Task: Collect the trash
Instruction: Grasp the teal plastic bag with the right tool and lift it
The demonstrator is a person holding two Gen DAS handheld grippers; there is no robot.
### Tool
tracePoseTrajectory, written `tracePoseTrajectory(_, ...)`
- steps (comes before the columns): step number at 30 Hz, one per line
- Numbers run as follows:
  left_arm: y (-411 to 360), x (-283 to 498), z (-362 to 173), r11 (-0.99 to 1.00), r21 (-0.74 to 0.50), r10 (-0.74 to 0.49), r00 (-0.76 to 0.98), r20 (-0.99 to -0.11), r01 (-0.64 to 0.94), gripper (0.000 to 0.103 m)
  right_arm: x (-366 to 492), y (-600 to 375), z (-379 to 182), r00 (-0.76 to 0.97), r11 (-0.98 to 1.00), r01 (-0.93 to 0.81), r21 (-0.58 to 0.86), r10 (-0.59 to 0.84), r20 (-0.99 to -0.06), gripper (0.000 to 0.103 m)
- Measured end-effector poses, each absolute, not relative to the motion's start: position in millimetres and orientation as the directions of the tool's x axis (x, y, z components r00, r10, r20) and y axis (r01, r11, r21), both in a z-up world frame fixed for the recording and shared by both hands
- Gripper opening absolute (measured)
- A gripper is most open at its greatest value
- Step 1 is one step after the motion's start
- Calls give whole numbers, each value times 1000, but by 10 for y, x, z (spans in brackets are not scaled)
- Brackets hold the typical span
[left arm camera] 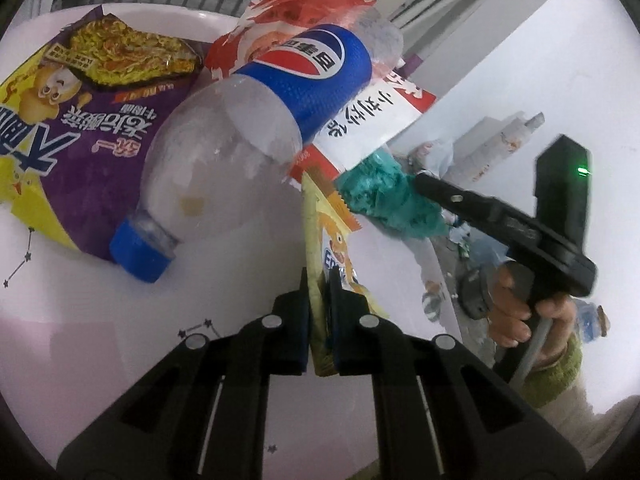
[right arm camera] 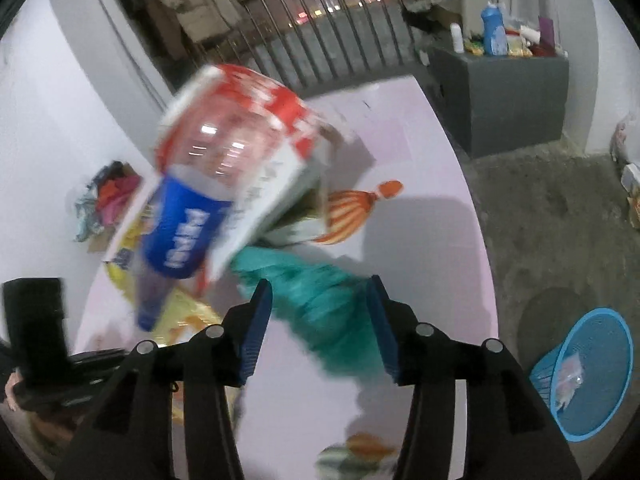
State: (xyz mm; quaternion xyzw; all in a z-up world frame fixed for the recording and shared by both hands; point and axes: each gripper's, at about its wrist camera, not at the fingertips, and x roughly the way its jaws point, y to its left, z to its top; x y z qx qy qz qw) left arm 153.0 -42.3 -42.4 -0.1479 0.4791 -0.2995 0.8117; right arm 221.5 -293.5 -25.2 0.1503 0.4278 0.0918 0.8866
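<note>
My left gripper (left arm camera: 319, 284) is shut on the edge of a yellow snack wrapper (left arm camera: 332, 240) on the pink table (left arm camera: 224, 280). An empty Pepsi bottle (left arm camera: 256, 128) with a blue cap lies across a red and white bag (left arm camera: 304, 4) and a white card packet (left arm camera: 372, 124). A purple noodle packet (left arm camera: 80, 140) lies at the left. My right gripper (right arm camera: 320, 300) is open around crumpled teal paper (right arm camera: 328, 304), which also shows in the left wrist view (left arm camera: 392, 196). The bottle (right arm camera: 188, 216) and the red and white bag (right arm camera: 260, 96) are blurred in the right wrist view.
A blue mesh waste basket (right arm camera: 588, 372) with some trash in it stands on the floor at the lower right, beside the table's edge (right arm camera: 484, 264). A grey cabinet (right arm camera: 504, 96) with bottles stands at the back. A pile of clothes (right arm camera: 108, 200) lies by the left wall.
</note>
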Motion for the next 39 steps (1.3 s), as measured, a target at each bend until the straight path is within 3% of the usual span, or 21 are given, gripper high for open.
tracePoseTrajectory(3, -459, 1559, -412, 786, -513, -617, 373, -693, 346, 6, 2302, -2974, -372, 593, 924, -39, 381, 328, -735, 53)
tracePoseTrajectory(10, -344, 1496, -415, 790, -507, -611, 372, -698, 346, 6, 2071, -3005, -362, 571, 904, 8, 427, 346, -744, 46)
tracePoseTrajectory(24, -317, 1092, -429, 816, -453, -565, 329, -757, 360, 6, 1105, -2745, -400, 520, 828, 217, 518, 351, -779, 49)
tracePoseTrajectory(33, -403, 1002, -408, 828, -409, -538, 344, -769, 383, 6, 976, -2593, -215, 519, 856, 137, 498, 367, -772, 61)
tracePoseTrajectory(39, -445, 1001, -415, 831, -400, -533, 345, -773, 387, 6, 992, -2408, -30, 518, 924, -27, 382, 340, -785, 67)
